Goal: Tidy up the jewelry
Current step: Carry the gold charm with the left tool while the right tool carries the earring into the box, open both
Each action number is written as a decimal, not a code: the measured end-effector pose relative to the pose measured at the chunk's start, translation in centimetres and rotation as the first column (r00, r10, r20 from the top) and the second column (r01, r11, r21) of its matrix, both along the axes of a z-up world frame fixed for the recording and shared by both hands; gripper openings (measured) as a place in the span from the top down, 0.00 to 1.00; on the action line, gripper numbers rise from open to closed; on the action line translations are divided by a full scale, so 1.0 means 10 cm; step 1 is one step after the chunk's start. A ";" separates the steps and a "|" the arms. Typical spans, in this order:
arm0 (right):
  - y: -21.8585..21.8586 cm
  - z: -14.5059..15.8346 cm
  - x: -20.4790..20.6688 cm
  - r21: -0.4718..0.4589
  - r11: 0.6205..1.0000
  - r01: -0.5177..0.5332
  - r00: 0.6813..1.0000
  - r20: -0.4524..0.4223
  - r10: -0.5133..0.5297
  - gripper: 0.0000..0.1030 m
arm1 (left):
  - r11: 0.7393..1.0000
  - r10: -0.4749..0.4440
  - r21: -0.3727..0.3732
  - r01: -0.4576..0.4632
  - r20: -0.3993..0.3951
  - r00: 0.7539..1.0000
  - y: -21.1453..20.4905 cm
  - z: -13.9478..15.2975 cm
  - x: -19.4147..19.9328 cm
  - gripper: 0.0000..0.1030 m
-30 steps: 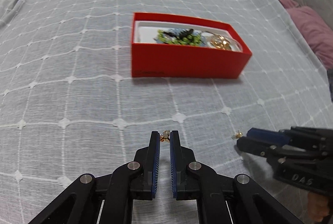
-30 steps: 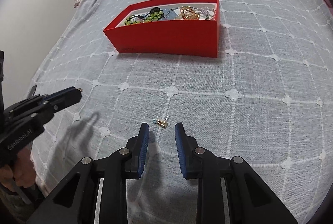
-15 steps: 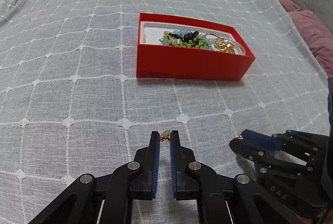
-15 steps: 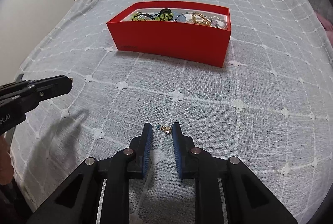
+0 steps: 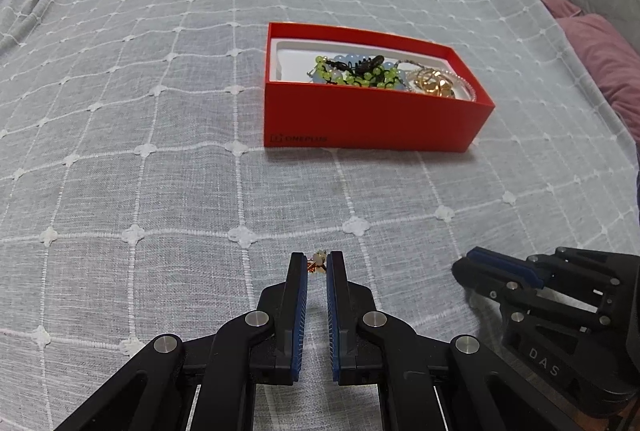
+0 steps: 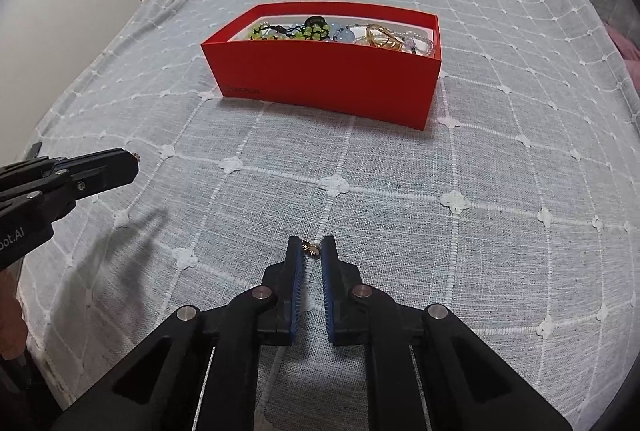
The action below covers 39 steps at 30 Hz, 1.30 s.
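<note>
Now that your right tool (image 6: 311, 251) is closing on the gold earring (image 6: 311, 249), and your left tool (image 5: 317, 267) pinches another, carry both to the red box (image 6: 320, 79) at twelve o'clock.

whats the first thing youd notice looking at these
The red box on the grey checked bedspread, holding green beads and gold rings. Nearer, the left gripper pinches a small gold earring, and the right gripper's jaws are closing on another gold piece.
</note>
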State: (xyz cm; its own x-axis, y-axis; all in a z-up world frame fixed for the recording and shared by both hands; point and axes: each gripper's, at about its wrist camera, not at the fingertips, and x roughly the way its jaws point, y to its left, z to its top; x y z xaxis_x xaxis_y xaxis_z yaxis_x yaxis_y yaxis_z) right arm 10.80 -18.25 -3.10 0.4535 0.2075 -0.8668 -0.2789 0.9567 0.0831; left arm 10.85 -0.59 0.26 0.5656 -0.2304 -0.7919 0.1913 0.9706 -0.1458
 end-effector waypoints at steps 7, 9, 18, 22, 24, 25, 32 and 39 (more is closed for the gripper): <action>-0.03 0.03 0.01 0.007 1.000 0.002 1.000 -0.011 -0.002 0.91 | 1.000 0.002 0.000 -0.002 0.003 1.000 0.01 0.01 0.00 0.96; -0.06 0.05 0.01 0.018 1.000 0.003 1.000 -0.023 -0.003 0.91 | 1.000 0.004 0.000 -0.004 0.003 1.000 0.02 0.00 0.00 0.96; -0.36 0.30 0.04 0.144 0.988 0.056 0.998 -0.046 -0.050 0.91 | 1.000 -0.002 -0.002 0.002 0.019 1.000 0.01 0.04 -0.01 0.96; -0.40 0.41 0.04 0.169 0.984 0.055 0.998 -0.030 -0.051 0.91 | 1.000 -0.002 -0.009 0.002 0.034 0.999 0.02 0.08 0.01 0.96; -0.41 0.47 0.06 0.169 0.984 0.056 0.998 -0.017 -0.053 0.91 | 1.000 -0.006 -0.015 0.007 0.048 0.999 0.01 0.13 0.03 0.96; -0.43 0.49 0.08 0.172 0.983 0.059 0.998 -0.014 -0.057 0.91 | 1.000 -0.010 -0.023 0.011 0.053 0.999 0.01 0.15 0.05 0.96; -0.52 0.66 0.25 0.205 0.975 0.083 0.996 0.014 -0.087 0.91 | 0.998 0.004 -0.064 0.001 0.079 0.997 0.05 0.25 0.22 0.96; -0.56 0.81 0.47 0.249 0.965 0.088 0.995 0.032 -0.099 0.91 | 0.992 0.008 -0.128 0.008 0.119 0.993 0.02 0.42 0.48 0.96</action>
State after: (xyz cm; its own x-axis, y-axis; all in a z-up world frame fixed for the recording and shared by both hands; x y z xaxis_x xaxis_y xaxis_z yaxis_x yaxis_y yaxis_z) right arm 15.47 -23.86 4.95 0.5171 0.3671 -0.7732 -0.1974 0.9301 0.3096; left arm 15.62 -0.37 4.47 0.6543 -0.3257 -0.6826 0.2149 0.9454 -0.2451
